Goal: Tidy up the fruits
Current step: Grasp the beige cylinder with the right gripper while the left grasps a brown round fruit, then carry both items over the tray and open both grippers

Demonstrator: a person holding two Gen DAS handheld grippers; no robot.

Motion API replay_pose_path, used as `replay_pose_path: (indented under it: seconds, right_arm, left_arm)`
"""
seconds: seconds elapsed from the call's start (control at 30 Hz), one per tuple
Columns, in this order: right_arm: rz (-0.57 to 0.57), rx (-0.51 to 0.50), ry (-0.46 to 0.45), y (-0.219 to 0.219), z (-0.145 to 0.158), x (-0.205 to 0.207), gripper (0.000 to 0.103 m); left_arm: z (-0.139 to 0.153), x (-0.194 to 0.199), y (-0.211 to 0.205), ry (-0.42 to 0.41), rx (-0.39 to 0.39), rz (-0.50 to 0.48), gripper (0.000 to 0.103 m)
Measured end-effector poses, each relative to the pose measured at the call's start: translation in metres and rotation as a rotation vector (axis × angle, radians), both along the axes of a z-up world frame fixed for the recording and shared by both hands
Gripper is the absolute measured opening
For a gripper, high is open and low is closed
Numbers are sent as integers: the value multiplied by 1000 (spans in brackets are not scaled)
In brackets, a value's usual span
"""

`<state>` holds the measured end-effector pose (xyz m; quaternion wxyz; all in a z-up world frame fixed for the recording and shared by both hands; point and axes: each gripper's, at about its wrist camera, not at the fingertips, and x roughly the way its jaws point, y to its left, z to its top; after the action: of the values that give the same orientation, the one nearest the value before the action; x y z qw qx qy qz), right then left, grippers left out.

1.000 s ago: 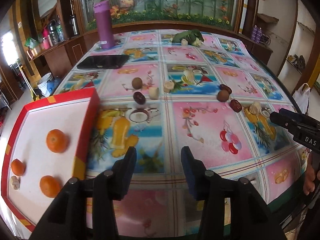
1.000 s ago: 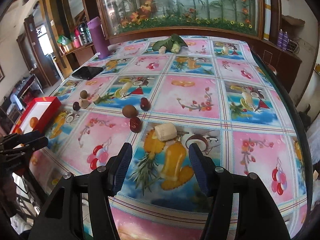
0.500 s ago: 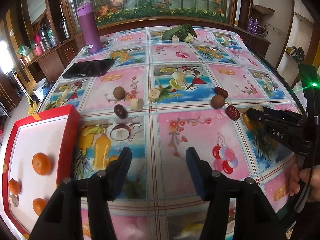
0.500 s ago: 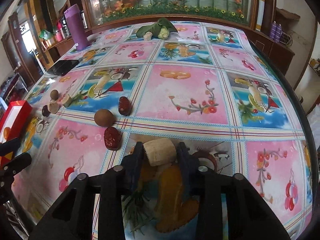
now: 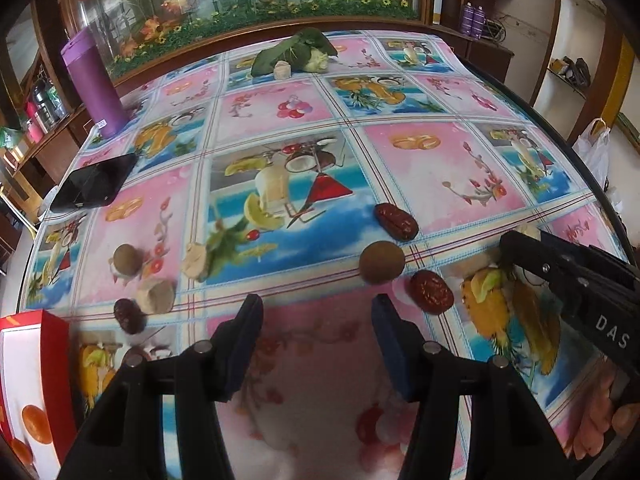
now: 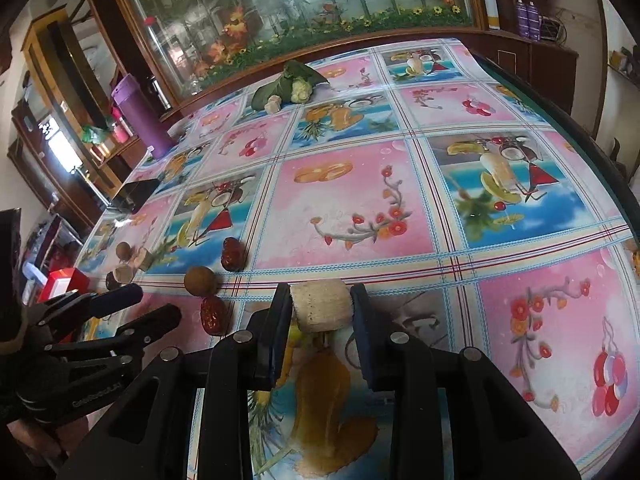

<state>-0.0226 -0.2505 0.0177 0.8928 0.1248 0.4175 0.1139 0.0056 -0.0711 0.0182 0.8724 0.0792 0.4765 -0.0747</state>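
My right gripper is shut on a pale cylindrical fruit chunk, just above the fruit-print tablecloth. To its left lie a round brown fruit and two red dates. My left gripper stands open with nothing between its fingers, just short of the same brown fruit and the two dates. The right gripper reaches in from the right and mostly hides its chunk. A red box with oranges sits at the lower left.
Further left lie a second brown fruit, two pale chunks and a dark date. A black phone and a purple tumbler stand at the left. Green leaves with cauliflower lie at the far edge.
My right gripper closed on the pale chunk and rolled a little. My left gripper moved right across the table, away from the red box and closer to the brown fruit.
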Motion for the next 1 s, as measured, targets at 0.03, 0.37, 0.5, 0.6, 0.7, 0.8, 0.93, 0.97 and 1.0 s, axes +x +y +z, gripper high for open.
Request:
replay_pose_path:
  seconds: [0.03,0.37,0.5,0.6,0.7,0.8,0.93,0.97,1.0]
  right_arm:
    - [-3,4,7,-1,-1,0,29]
    - [-7,-2,24,-1,-5,4,29]
    - [-6,-6,23,-1,-5,3,29]
    - [-7,-5,23,-1,-5,3,29]
    - [-7,-8,22,-1,-5,3,29]
    - [-6,-13,20,0,-5,3,29]
    - [-2,-18,15,1,-5,4,29]
    - [-1,-15,14,1,-5,4,29]
    - [2,-10,12,1,-4,3,29]
  left_arm:
    - [-2,4,-3,2,-2,-4,60]
    - [-5,20,-20,-6,-56,-48,60]
    - [-5,26,-23,-14,-69,-52,57]
    - [-5,28,-25,-14,-65,-60,43]
    - [-4,26,-26,-17,-74,-68,28]
    - [-3,26,-21,-8,-102,-64,25]
    - [-1,20,-15,-1,-120,-40,25]
    - [0,17,-11,-5,-126,-31,25]
    - [3,12,-7,-16,-133,-22,25]
